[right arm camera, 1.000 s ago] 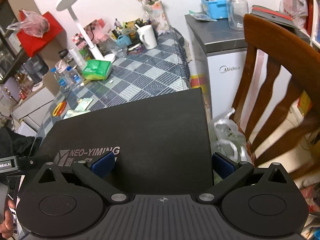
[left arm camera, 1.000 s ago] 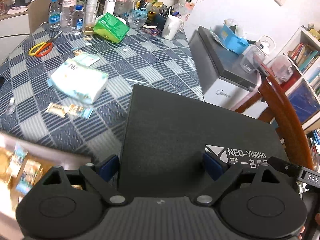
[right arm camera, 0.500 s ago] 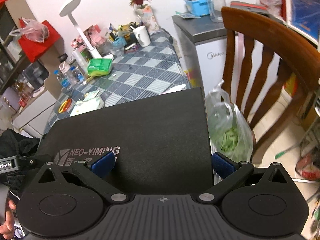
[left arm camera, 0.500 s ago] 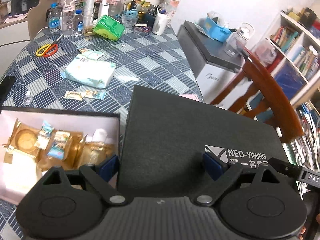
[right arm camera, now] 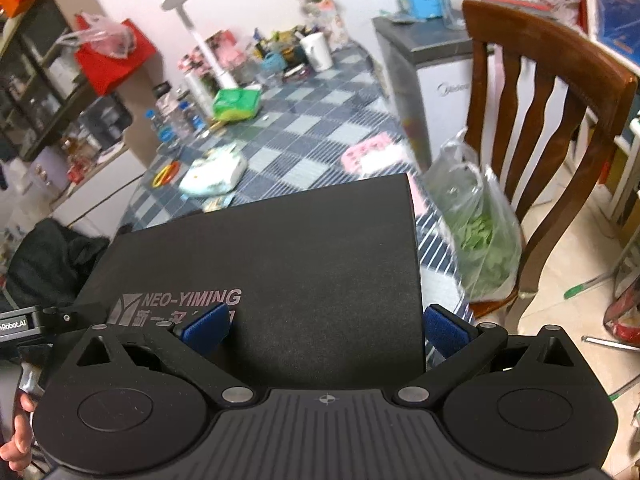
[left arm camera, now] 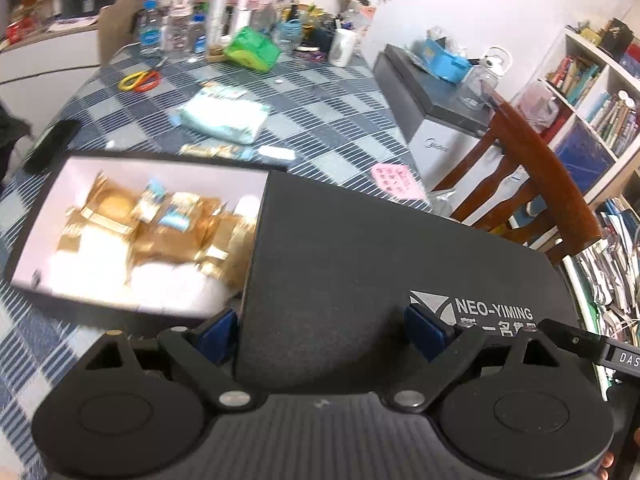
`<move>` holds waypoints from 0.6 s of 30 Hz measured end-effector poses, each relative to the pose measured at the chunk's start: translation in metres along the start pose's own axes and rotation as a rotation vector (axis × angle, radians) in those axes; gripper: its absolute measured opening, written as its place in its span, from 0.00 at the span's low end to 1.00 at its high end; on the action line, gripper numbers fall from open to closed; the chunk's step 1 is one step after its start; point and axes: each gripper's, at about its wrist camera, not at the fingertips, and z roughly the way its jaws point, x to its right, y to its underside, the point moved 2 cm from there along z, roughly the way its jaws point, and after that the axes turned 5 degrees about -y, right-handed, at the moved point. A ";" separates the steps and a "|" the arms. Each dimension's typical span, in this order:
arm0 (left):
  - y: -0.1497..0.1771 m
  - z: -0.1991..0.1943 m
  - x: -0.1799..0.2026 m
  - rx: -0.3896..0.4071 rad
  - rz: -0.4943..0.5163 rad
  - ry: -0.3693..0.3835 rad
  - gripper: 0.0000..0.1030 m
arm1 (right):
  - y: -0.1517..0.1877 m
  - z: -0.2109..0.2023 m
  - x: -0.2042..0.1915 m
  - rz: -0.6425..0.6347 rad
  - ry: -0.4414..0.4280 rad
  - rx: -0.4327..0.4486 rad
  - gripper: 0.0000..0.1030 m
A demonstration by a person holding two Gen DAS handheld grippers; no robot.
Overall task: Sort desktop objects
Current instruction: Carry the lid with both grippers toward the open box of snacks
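Black lid (left arm camera: 360, 264): held level above open box (left arm camera: 52, 184), shifted off its right side. Left gripper (left arm camera: 320, 334) and right gripper (right arm camera: 326, 326) each clamped on near edge. Likely stiff, light, broad; best gripped at both corners. Left view only: gold packets (left arm camera: 160, 224) inside box. Right view only: greens bag (right arm camera: 484, 236) beside lid.

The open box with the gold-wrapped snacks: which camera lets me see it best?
The left wrist view. There the open box lies beside the black lid, its gold packets visible, though blurred. In the right wrist view the black lid fills the middle and hides the box completely; nothing of it shows.
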 end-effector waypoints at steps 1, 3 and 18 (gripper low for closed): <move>0.007 -0.005 -0.002 0.002 -0.004 -0.011 1.00 | 0.005 -0.002 -0.001 -0.004 -0.009 -0.009 1.00; 0.020 -0.012 -0.005 0.004 -0.015 -0.027 1.00 | 0.015 -0.005 -0.004 -0.013 -0.028 -0.026 1.00; 0.107 -0.045 -0.071 -0.019 -0.106 -0.120 1.00 | 0.092 0.011 -0.049 -0.066 -0.101 -0.166 1.00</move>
